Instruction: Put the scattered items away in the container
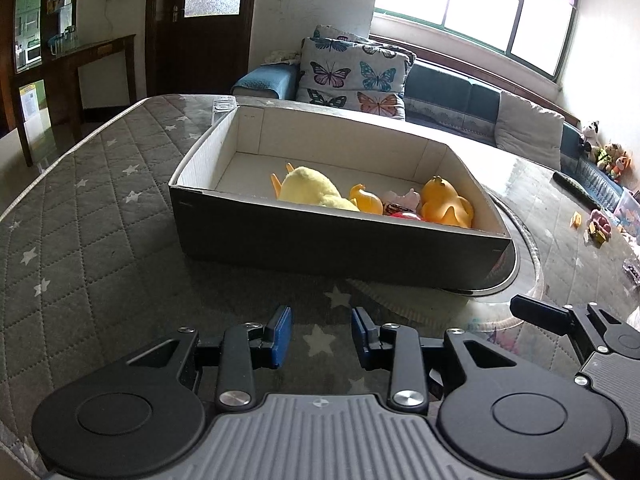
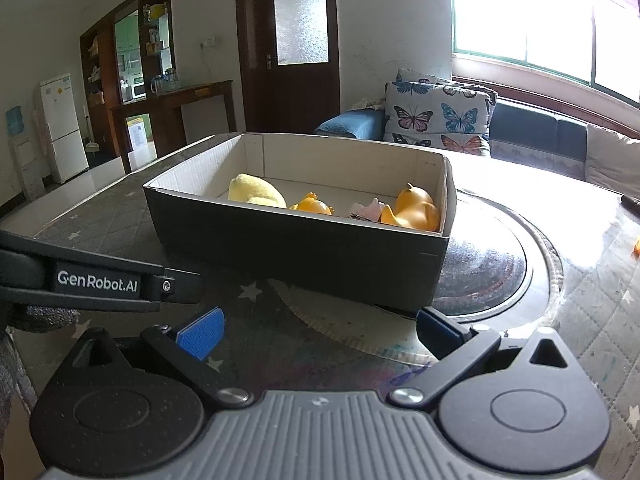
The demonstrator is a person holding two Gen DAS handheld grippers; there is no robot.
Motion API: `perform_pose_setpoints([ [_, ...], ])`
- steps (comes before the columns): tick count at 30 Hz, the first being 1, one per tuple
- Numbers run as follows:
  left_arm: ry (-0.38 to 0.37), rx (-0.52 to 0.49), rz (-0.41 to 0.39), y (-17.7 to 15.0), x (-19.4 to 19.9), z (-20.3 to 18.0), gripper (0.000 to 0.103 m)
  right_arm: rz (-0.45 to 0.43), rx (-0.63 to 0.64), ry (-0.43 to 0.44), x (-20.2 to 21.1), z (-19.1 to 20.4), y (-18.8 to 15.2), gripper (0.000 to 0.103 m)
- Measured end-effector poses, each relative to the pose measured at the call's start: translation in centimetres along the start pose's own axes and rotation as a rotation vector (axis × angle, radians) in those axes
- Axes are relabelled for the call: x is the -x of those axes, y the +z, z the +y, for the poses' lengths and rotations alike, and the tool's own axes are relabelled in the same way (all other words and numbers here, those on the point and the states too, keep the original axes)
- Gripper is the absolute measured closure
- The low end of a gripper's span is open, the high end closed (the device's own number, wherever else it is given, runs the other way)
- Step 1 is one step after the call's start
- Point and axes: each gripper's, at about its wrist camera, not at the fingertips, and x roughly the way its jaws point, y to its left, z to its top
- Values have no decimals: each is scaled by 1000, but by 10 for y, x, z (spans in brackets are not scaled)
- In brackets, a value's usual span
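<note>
A dark cardboard box with a white inside stands on the quilted table; it also shows in the right wrist view. Inside lie a yellow plush toy, a small orange toy, a pink toy and a bigger orange duck. The right wrist view shows the plush and the duck too. My left gripper is open and empty, in front of the box. My right gripper is open wide and empty, also in front of the box.
The grey star-patterned table cover spreads to the left. A round inset plate sits under the box's right end. Small toys and a remote lie at the far right. A sofa with butterfly cushions stands behind.
</note>
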Motion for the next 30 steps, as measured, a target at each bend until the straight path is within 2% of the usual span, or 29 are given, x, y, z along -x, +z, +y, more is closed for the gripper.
perform_pose_setpoints([
  [30, 15, -29, -18, -2, -1, -8, 68, 5, -23, -5, -2, 2, -3, 0],
])
